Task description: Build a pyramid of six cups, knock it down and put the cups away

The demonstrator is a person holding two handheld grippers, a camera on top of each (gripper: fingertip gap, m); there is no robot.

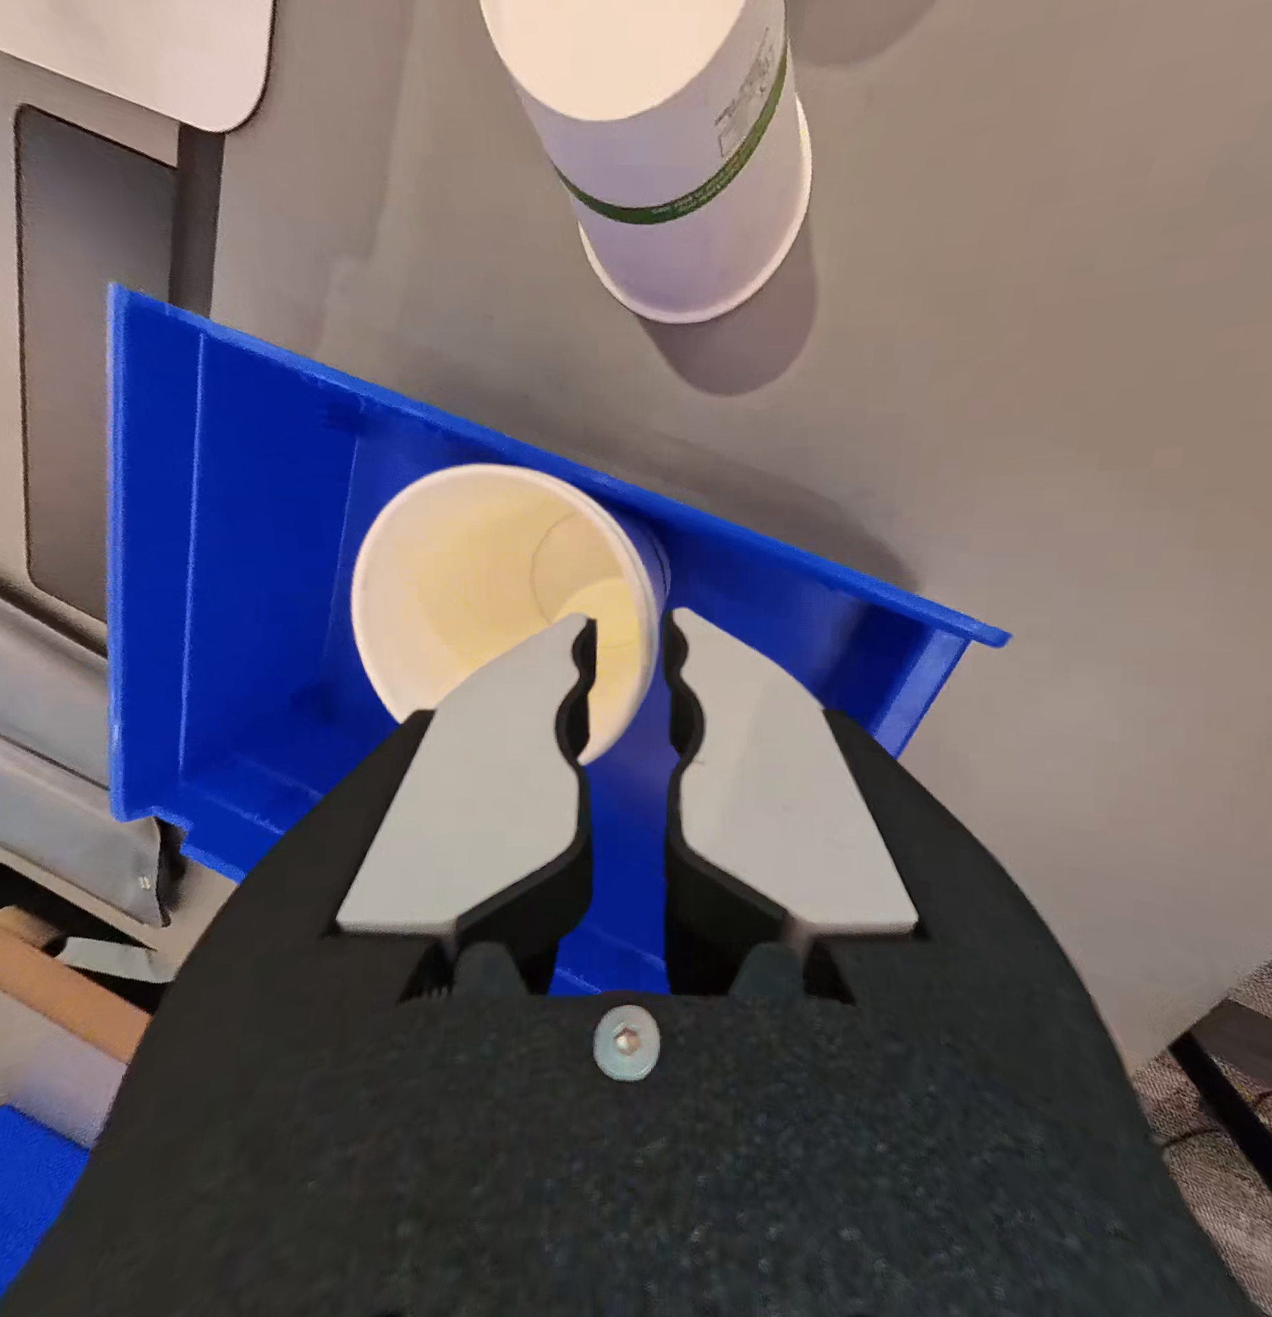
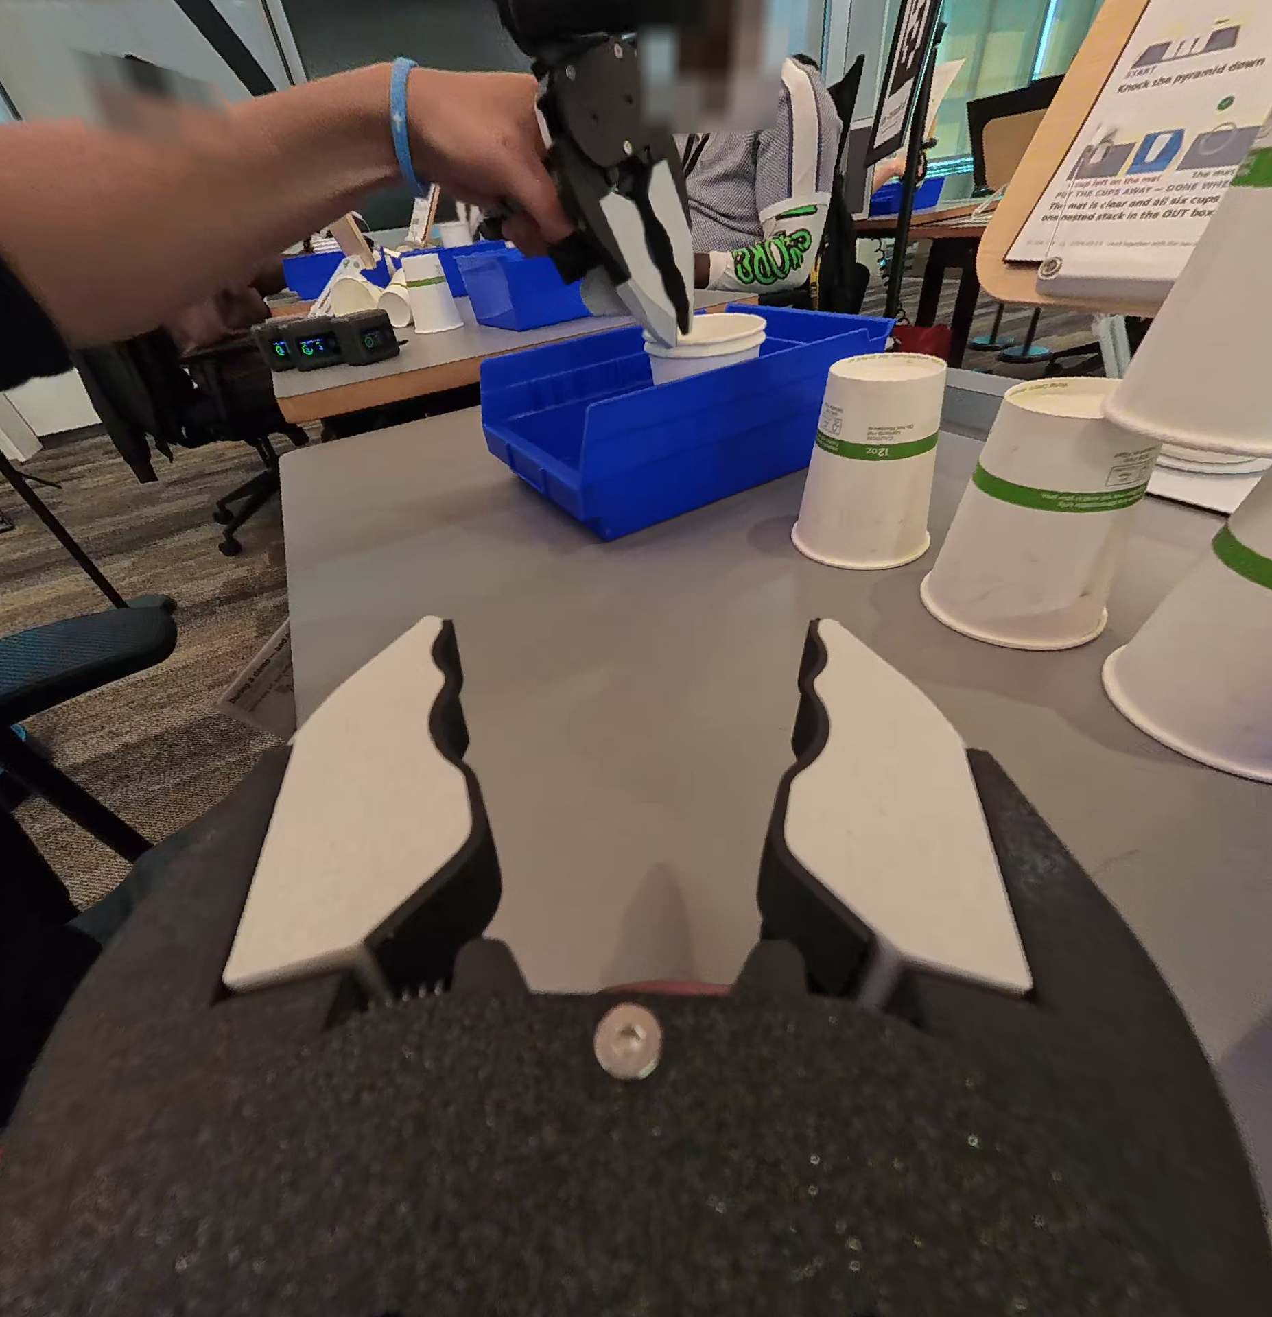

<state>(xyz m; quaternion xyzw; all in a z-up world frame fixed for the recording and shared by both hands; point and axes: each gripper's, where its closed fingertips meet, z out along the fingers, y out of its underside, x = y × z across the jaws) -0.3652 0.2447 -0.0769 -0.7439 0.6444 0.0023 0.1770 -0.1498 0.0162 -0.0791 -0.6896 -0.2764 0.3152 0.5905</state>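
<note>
The left gripper [image 1: 629, 623] reaches into the blue bin [image 1: 262, 570] on the grey worktop [image 1: 1046, 427]. One finger is inside the mouth of an upright white cup [image 1: 476, 591] in the bin and the other outside its wall; the jaws are narrowly parted around the rim, and I cannot tell whether they clamp it. In the right wrist view that cup [image 2: 711, 349] stands at the bin's [image 2: 654, 456] far end with the left gripper [image 2: 665, 324] at its rim. The right gripper [image 2: 629, 641] hovers low over the bare worktop [image 2: 547, 606], jaws spread wide and holding nothing. To its right four cups stand upside down: one [image 2: 868, 463] just beside the bin, a second [image 2: 1039, 513] nearer, a third [image 2: 1210, 641] at the frame edge, and a fourth [image 2: 1218, 321] resting on top.
</note>
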